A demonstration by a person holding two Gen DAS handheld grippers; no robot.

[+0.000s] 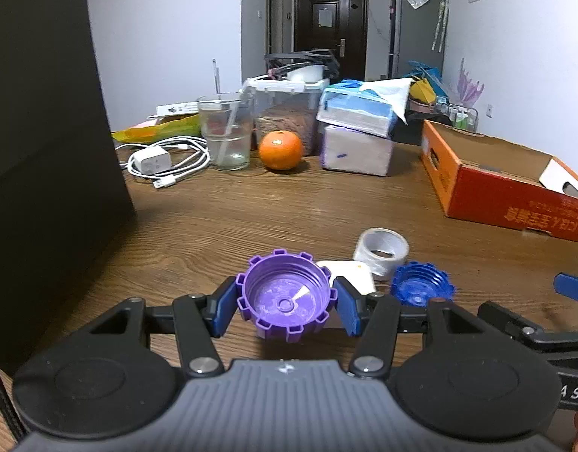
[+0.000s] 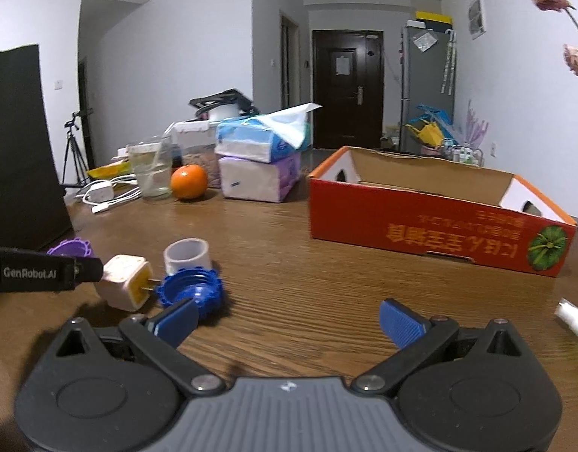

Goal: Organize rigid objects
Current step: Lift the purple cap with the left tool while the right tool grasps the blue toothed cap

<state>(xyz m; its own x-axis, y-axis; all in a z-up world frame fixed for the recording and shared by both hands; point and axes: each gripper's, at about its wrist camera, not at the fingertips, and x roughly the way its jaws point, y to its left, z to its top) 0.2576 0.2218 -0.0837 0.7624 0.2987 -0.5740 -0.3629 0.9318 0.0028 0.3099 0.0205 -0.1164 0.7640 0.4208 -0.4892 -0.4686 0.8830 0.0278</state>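
A purple cap [image 1: 287, 295], moulded in plastic with a notched, gear-like rim and a threaded, scuffed interior turned upward, is clamped between the ribbed blue pads of the left gripper [image 1: 287, 303] just above the wooden table [image 1: 251, 211], whose grain is dark brown and glossy. A second cap, the blue cap [image 2: 189, 289], of the same notched form, is seen lying on the table beside a cream plug adapter [image 2: 125, 280] with a yellow face and metal prongs, and near a roll of clear tape [image 2: 186, 254]. The jaws of the right gripper [image 2: 289, 322] are held wide apart, with nothing between them; its left pad is placed just in front of the blue cap. An orange cardboard box [image 2: 420, 226], open-topped and printed, is set to the right. At the far edge a round orange [image 1: 280, 150], a clear glass [image 1: 224, 132] and stacked tissue packs [image 1: 358, 132] are shown.
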